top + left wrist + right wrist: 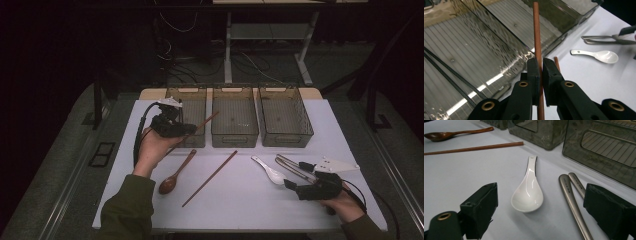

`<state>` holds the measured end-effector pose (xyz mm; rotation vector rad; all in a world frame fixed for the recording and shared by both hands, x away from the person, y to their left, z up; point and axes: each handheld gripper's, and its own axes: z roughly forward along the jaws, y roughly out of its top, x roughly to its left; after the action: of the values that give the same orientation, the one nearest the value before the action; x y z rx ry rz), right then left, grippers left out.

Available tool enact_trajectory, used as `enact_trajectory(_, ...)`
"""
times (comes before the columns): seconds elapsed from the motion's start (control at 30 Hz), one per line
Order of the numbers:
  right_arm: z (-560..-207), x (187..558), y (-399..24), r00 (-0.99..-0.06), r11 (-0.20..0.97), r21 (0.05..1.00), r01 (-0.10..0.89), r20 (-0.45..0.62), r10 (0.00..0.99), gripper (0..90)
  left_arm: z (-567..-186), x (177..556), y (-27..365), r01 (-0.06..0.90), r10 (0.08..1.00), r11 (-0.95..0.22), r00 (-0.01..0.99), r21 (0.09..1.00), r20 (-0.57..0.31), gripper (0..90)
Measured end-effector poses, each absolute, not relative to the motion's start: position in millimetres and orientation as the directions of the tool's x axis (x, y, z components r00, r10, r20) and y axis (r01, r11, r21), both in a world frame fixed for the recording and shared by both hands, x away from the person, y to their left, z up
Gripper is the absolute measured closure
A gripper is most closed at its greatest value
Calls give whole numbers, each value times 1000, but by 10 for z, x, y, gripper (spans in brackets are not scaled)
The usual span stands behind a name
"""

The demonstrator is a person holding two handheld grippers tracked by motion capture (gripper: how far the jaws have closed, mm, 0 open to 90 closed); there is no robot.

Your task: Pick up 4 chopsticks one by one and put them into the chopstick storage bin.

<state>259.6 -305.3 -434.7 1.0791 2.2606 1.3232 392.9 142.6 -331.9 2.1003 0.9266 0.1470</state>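
My left gripper [191, 130] is lifted in front of the left bin [190, 107], jaws shut on a brown chopstick [207, 120] that slants up over the bin's front edge. In the left gripper view the pads [534, 72] pinch the chopstick [537, 37] tightly. A second brown chopstick [210, 177] lies on the white table. My right gripper [296, 175] rests low at the right, open. Ahead of its jaws lie a white ceramic spoon [529, 192] and a pair of metal chopsticks [571, 197].
Three clear grey bins [235, 122] stand side by side at the back of the table. A wooden spoon [175, 175] lies near the left forearm. The white spoon [270, 172] and the metal chopsticks [292, 167] sit right of centre.
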Motion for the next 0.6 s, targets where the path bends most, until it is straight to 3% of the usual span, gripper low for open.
enact_trajectory(0.6, -4346, 2595, -3061, -669, 290, 844, 452, 105, 736, 122, -3399, 4427, 1492, 592, 735, -358, 656, 722, -173, 838)
